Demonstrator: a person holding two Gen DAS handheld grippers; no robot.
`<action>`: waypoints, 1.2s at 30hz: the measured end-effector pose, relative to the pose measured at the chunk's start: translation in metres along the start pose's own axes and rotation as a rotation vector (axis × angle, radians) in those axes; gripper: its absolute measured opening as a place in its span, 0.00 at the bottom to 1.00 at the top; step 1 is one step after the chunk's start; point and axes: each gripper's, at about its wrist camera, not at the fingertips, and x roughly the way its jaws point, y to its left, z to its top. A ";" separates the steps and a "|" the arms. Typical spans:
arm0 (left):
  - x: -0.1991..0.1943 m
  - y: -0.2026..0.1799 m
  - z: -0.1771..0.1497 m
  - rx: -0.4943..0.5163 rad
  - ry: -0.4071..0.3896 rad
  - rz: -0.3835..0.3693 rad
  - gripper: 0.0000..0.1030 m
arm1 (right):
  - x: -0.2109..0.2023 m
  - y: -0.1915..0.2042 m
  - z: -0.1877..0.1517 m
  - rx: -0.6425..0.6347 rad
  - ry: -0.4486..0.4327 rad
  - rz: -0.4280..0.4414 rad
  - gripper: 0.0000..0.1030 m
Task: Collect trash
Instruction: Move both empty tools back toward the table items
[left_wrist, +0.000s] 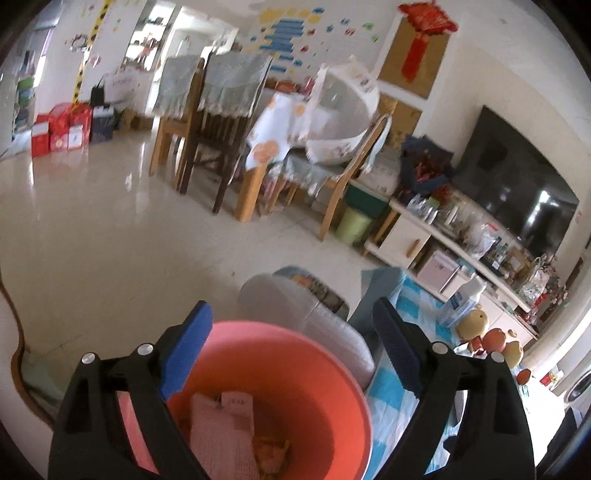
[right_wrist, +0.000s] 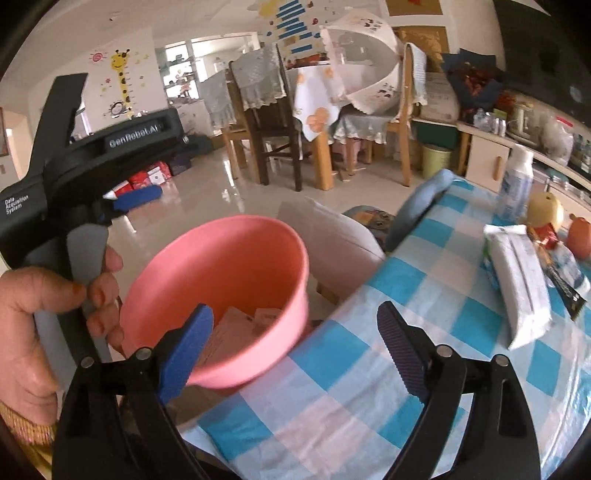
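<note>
A pink bin (left_wrist: 295, 373) sits just off the edge of the blue-checked table (left_wrist: 391, 406). In it lie pink paper scraps (left_wrist: 221, 435) and orange peel (left_wrist: 271, 454). My left gripper (left_wrist: 291, 350) hovers over the bin, open, with its blue pads spread wider than the rim and gripping nothing. In the right wrist view the bin (right_wrist: 221, 266) is beside a hand (right_wrist: 29, 314) that holds the left gripper's handle; what supports the bin is hidden. My right gripper (right_wrist: 293, 354) is open and empty above the table (right_wrist: 369, 387) edge. A dark wrapper (right_wrist: 561, 291) lies at the right.
On the table lie a white tissue pack (right_wrist: 517, 288), a bottle (right_wrist: 515, 184) and fruit (right_wrist: 546, 210). A grey cushioned seat (right_wrist: 332, 236) stands behind the bin. Dining chairs (right_wrist: 273, 122), a green bin (right_wrist: 436, 158) and a TV cabinet (left_wrist: 406, 236) stand further back on shiny floor.
</note>
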 end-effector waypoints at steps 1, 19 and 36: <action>0.000 -0.005 -0.001 0.013 -0.016 -0.006 0.88 | -0.001 -0.002 -0.002 0.004 0.000 -0.002 0.87; -0.001 -0.077 -0.019 0.204 -0.052 -0.118 0.90 | -0.042 -0.040 -0.033 0.043 0.001 -0.091 0.92; 0.018 -0.142 -0.051 0.290 0.106 -0.182 0.90 | -0.082 -0.103 -0.050 0.137 -0.019 -0.159 0.92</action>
